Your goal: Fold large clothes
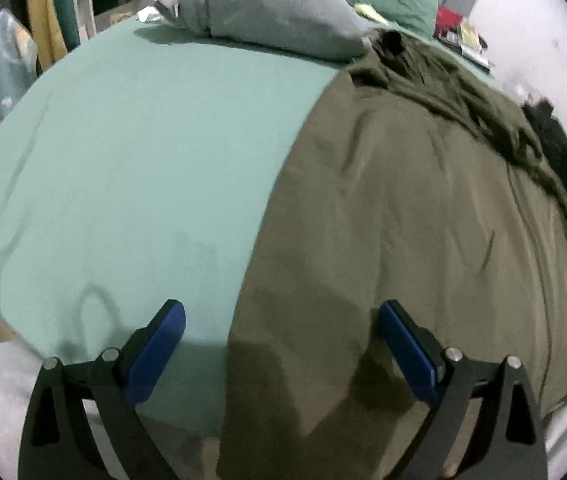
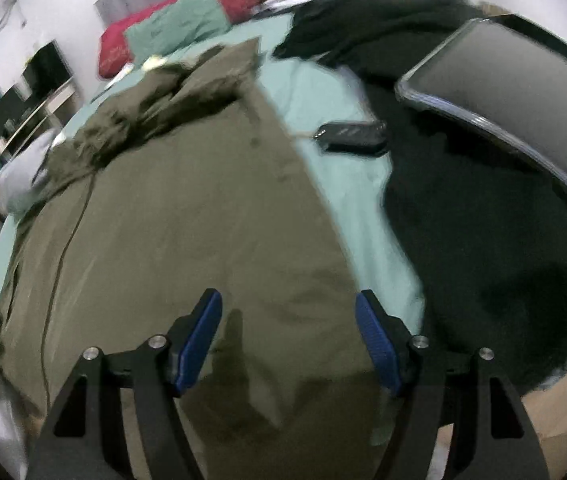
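On a bed covered by a teal sheet (image 1: 123, 168), an olive-green garment (image 1: 403, 220) lies spread flat, its far end bunched into folds near a grey pillow (image 1: 267, 12). Left gripper (image 1: 281, 344): jaws spread wide and holding nothing. The garment's straight left edge runs between the two blue pads (image 1: 155, 356), so that one finger hangs over bare sheet and the other over the cloth; contact with the fabric cannot be judged. Right gripper (image 2: 288, 340): jaws likewise wide apart and empty, poised over the near part of the same garment (image 2: 203, 208), whose right edge passes just beside the right-hand pad. Beyond that edge lie a strip of sheet, a dark garment (image 2: 463, 220), a small black device (image 2: 351, 136) and a tablet (image 2: 523, 100) resting on the dark cloth.
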`<state>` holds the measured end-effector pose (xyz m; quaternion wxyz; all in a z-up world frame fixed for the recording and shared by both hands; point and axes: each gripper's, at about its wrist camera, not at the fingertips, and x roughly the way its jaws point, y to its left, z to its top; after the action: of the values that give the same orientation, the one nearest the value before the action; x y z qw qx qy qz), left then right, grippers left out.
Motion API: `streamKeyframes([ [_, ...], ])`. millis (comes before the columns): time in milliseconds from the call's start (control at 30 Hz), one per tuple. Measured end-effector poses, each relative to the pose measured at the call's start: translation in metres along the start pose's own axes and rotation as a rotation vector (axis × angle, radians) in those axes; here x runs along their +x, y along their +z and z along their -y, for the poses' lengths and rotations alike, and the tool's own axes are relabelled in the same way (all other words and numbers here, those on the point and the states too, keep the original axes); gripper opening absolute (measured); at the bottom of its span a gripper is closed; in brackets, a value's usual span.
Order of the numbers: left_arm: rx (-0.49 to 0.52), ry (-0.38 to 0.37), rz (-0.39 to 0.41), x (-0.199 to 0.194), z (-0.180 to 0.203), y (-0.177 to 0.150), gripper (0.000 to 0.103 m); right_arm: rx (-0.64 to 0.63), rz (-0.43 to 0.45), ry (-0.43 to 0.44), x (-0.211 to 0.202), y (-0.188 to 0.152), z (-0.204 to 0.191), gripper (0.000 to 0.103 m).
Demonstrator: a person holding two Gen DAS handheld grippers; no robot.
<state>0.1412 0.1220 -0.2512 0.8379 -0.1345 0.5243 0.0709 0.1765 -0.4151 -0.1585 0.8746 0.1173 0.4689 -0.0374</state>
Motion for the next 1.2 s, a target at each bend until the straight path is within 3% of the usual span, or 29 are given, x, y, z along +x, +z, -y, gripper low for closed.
streamKeyframes([
  [100,0.026,-0.011,-0.01,-0.003,0.006,-0.008,0.097,0.075,-0.01,-0.013,-0.003,0.0,0.021,0.067],
  [167,0.059,0.02,-0.018,-0.001,0.012,-0.012,0.097,0.121,-0.062,0.038,0.004,-0.002,0.03,0.067],
  [300,0.075,0.013,-0.024,-0.003,0.016,-0.015,0.092,0.037,-0.134,0.096,0.009,-0.009,0.015,0.068],
  [367,0.089,0.005,-0.029,-0.008,0.02,-0.019,0.07,-0.019,-0.138,0.116,0.004,-0.015,0.003,0.068],
  [433,0.113,0.035,-0.031,-0.011,0.023,-0.023,0.056,-0.049,-0.135,0.099,-0.003,-0.022,-0.005,0.062],
  [467,0.116,0.051,-0.021,-0.014,0.023,-0.025,0.041,-0.052,-0.125,0.077,-0.007,-0.025,-0.004,0.046],
  [500,0.112,0.062,-0.012,-0.016,0.022,-0.025,0.033,-0.037,-0.12,0.079,-0.01,-0.026,0.0,0.023],
  [533,0.104,0.067,-0.004,-0.017,0.021,-0.025,0.018,-0.002,-0.133,0.176,-0.011,-0.029,0.004,0.002],
  [567,0.093,0.077,0.005,-0.02,0.019,-0.025,0.007,0.0,-0.142,0.229,-0.01,-0.031,0.001,0.003],
  [600,0.087,0.053,0.007,-0.021,0.018,-0.025,0.003,-0.04,-0.128,0.215,-0.013,-0.032,-0.008,0.003],
  [667,0.097,0.041,0.05,-0.034,0.022,-0.027,0.003,-0.069,-0.091,0.244,-0.024,-0.031,-0.019,0.003],
  [767,0.126,0.048,0.122,-0.054,0.027,-0.028,0.003,0.008,-0.021,0.311,-0.043,-0.031,-0.013,0.003],
  [900,0.126,0.034,0.162,-0.069,0.028,-0.027,0.003,0.091,0.042,0.398,-0.066,-0.034,-0.001,0.002],
  [1200,0.083,-0.056,0.282,-0.14,0.02,-0.02,0.002,0.052,0.174,0.5,-0.145,-0.021,-0.008,0.002],
])
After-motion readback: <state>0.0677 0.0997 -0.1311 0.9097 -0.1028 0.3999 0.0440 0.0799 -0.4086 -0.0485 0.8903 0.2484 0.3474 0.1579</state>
